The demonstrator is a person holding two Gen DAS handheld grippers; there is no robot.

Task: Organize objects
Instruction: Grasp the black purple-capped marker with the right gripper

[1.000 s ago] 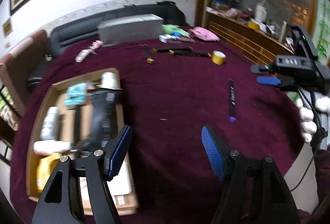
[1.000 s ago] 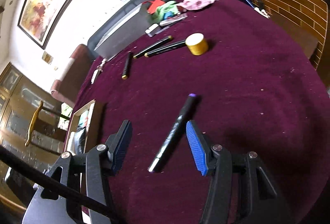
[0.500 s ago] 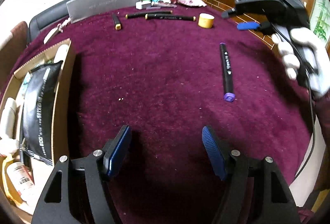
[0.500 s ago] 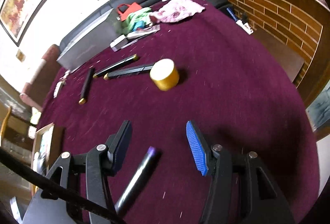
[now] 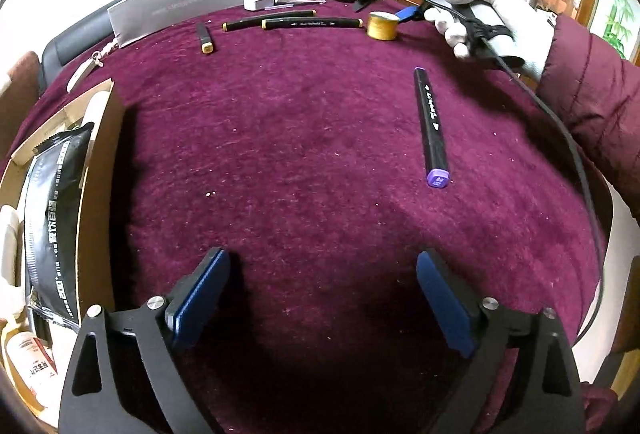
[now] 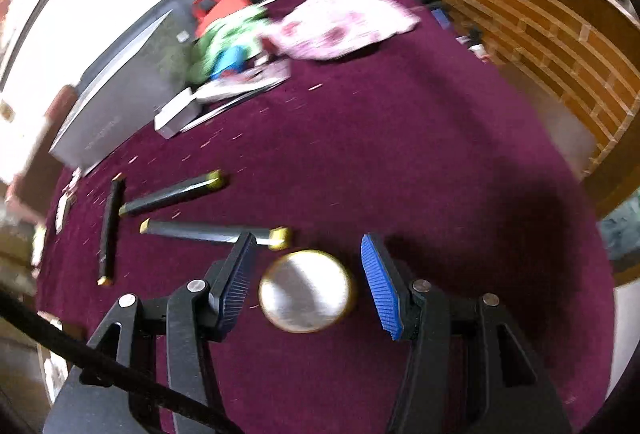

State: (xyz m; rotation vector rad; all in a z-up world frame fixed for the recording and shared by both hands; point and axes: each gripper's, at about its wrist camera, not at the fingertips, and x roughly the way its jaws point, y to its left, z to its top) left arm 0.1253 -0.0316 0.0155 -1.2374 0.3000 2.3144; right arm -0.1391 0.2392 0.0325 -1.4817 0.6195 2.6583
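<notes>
Sorting part done: cardboard box (image 5: pixel 98 170) at left held packets; several items remained loose.

Right gripper (image 6: pixel 306 274), jaws apart, straddled the gold tape roll (image 6: pixel 306 290) without contact. Left gripper (image 5: pixel 320 298), jaws just widened, held nothing. Purple-capped marker (image 5: pixel 430 126) lay right; three yellow-capped markers (image 5: pixel 312 23) lay far.

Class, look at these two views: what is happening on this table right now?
A person holding two grippers is tidying a maroon table. The right gripper hangs open over the gold round tin, fingers either side, not yet pressing it. The left gripper is open and empty above bare cloth; its fingers have just spread wider. A purple-capped marker lies loose, and a cardboard box at the left already holds items.
</notes>
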